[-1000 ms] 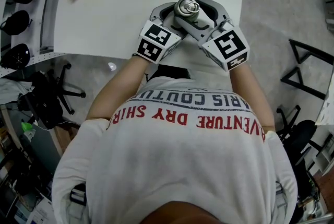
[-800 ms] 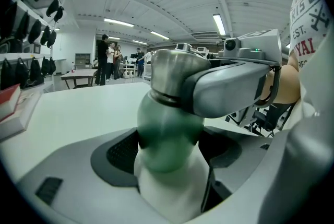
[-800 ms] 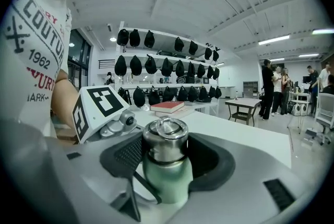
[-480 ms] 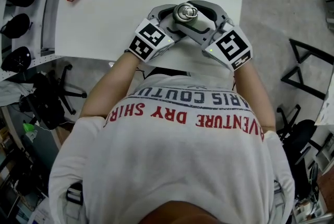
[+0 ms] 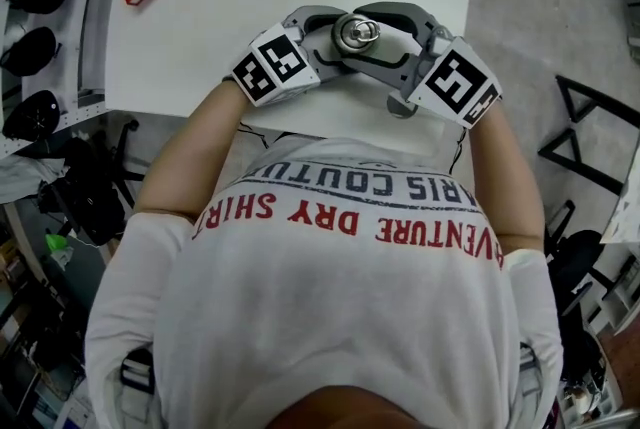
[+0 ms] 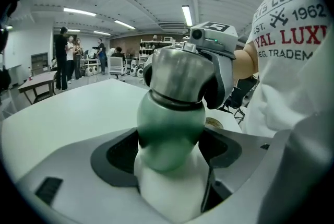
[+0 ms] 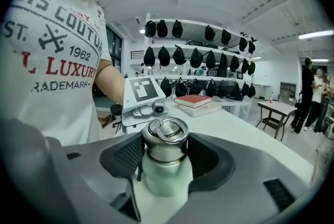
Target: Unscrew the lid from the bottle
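Changes over the last second, placed relative to the lid (image 5: 357,32) of the bottle (image 6: 169,134):

1. Left gripper (image 6: 169,152): body swung outward about the lid. Its marker cube (image 5: 270,65), formerly close below-left of the lid, now sits farther out to the lid's left and nearer level with it.
2. Right gripper (image 7: 164,157): body swung outward the opposite way. Its marker cube (image 5: 458,82), formerly below-right of the lid, now lies farther to the lid's right.
3. The pair: formerly a narrow V meeting at the lid, now a wide, shallow spread through it.
4. Left forearm (image 5: 190,147) and right forearm (image 5: 505,177): splayed wider apart below the lid.
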